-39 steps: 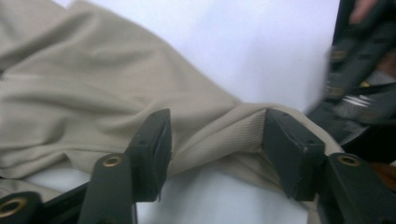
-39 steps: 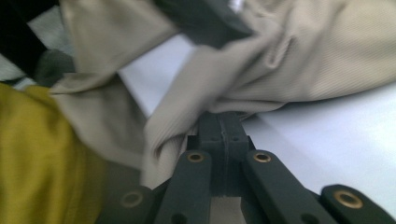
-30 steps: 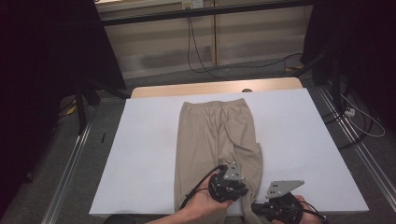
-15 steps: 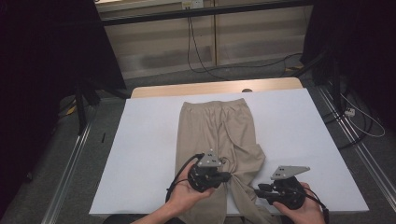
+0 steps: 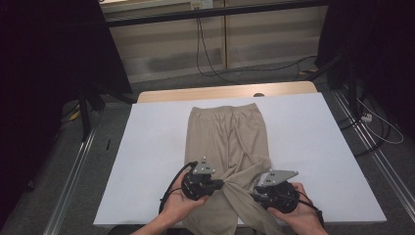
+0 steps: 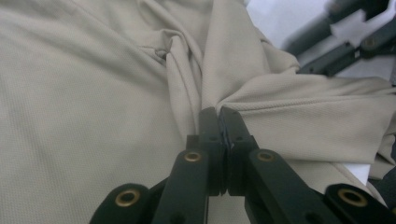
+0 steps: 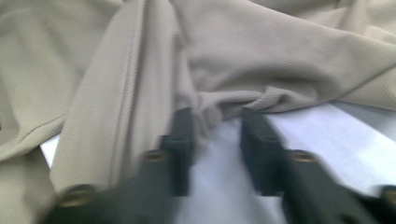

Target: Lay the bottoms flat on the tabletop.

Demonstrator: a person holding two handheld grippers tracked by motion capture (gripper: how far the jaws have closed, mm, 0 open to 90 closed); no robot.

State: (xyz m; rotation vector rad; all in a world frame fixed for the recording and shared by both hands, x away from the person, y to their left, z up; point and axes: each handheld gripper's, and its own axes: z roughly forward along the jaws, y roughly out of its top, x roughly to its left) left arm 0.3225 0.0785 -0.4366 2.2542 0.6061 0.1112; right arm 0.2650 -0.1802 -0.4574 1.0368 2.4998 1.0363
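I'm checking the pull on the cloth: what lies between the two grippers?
In the high view, a twisted band of the beige trousers runs between the left gripper and the right gripper, over the white table cover.

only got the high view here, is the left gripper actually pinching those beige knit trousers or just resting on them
observer: Pinching. In the left gripper view the left gripper has its black jaws shut on a gathered fold of the beige knit trousers, and creases fan out from the tips.
operator: and the right one, its grey plate hides the jaws from me
observer: In the right gripper view the right gripper has just been closing, yet its jaws stand apart. A trouser fold lies against one jaw, not clamped, and the white table sheet shows through the gap.
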